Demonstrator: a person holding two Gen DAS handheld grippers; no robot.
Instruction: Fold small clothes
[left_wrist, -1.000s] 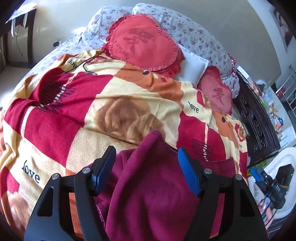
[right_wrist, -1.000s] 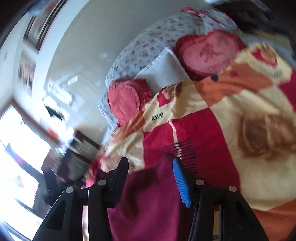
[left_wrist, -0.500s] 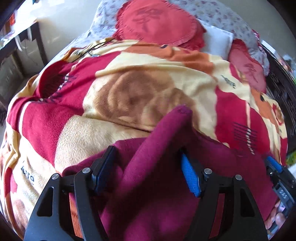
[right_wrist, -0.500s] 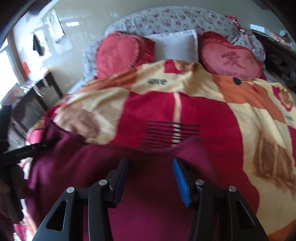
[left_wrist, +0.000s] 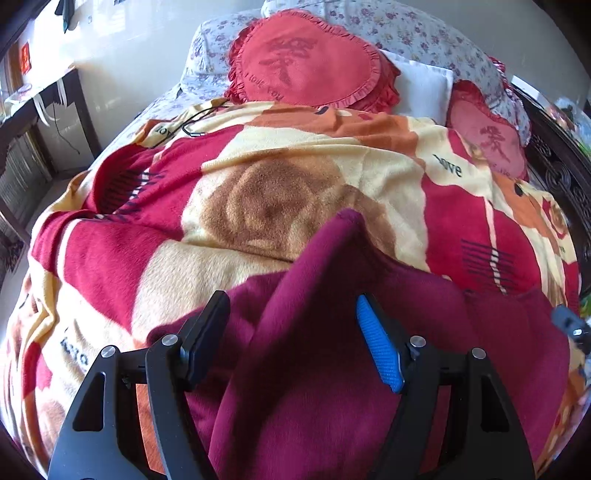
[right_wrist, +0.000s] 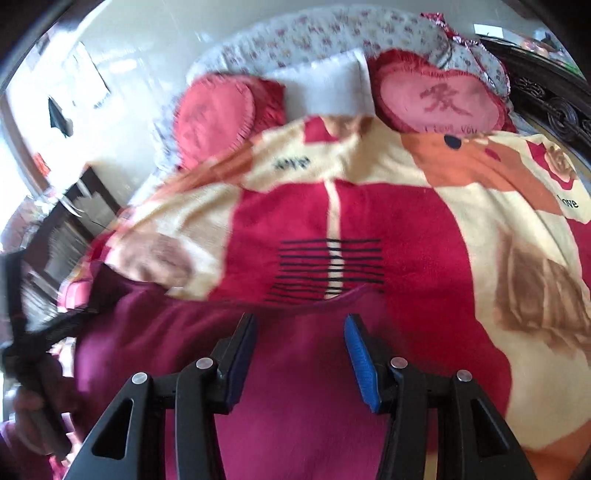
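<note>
Between the spread fingers of the left tool (left_wrist: 291, 332), a maroon garment (left_wrist: 332, 369) is rising in a peaked ridge, its tip pointing ahead toward the heart cushions (left_wrist: 303, 59) at the head of the bed. Neither pad is visibly pressing the cloth; the blue pad (left_wrist: 380, 350) is sitting just beside the fold and the black one is standing apart from it, so the ridge is probably holding itself up on bunched fabric rather than being gripped. The garment is lying on the patterned blanket (left_wrist: 258, 206), directly under and just ahead of both tools, likely so the flat bed can serve as the folding surface.

Ahead of the right tool (right_wrist: 299, 347), whose fingers are also standing apart with nothing between them, the garment's far edge (right_wrist: 332, 295) is running across the blanket (right_wrist: 369, 221). Both tools are angling down over the cloth from the near side of the bed, roughly level with each other, the left one showing at the far left of the right view (right_wrist: 33, 332), blurred. The fold appears to be barely begun.
</note>
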